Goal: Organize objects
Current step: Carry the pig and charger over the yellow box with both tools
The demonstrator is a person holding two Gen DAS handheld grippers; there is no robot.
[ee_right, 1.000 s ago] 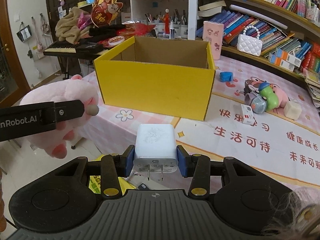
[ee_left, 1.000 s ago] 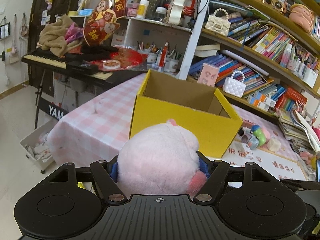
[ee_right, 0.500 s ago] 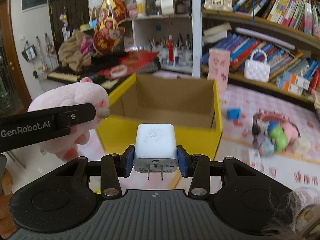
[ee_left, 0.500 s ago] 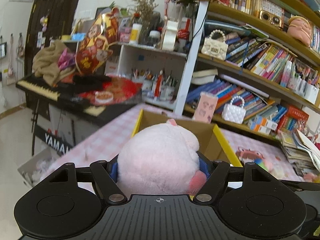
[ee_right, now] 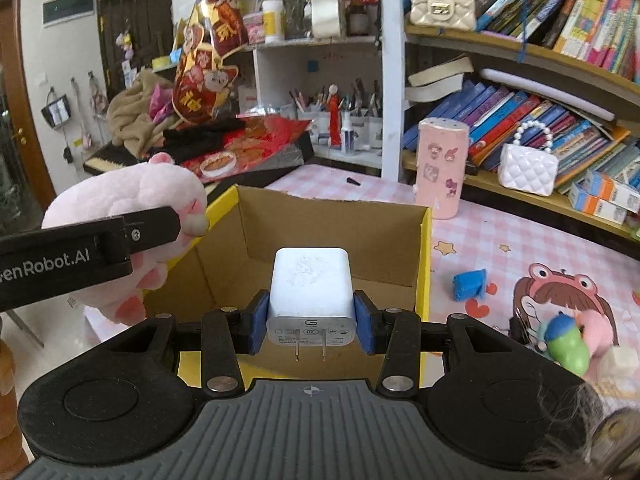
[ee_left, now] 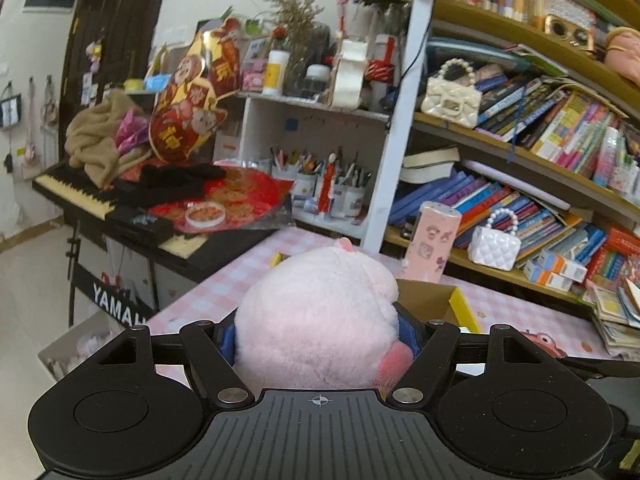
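Charger (ee_right: 311,286), white plug block, sits clamped in the right hand-held gripper (ee_right: 311,316), blue pads on its two flat sides, prongs facing the camera. Looks light, rigid, smooth-skinned; side grip across the body is the sensible hold, could slip if squeezed loosely. It hangs over the near edge of the yellow cardboard box (ee_right: 425,264), which is open on top with nothing visible inside.

Pink plush toy (ee_left: 320,320) is squeezed in the left hand-held gripper (ee_left: 318,332), jaws fairly wide around its middle. Soft, light, squashy, not fragile; fur bulges past the pads.

Pose: both grippers tilt downward toward the box; left one is at the box's left wall, plush partly over the rim.

Farther on the pink checked worktop (ee_right: 500,232): blue piece (ee_right: 468,284), green-pink toys (ee_right: 568,340), pink canister (ee_right: 440,166).
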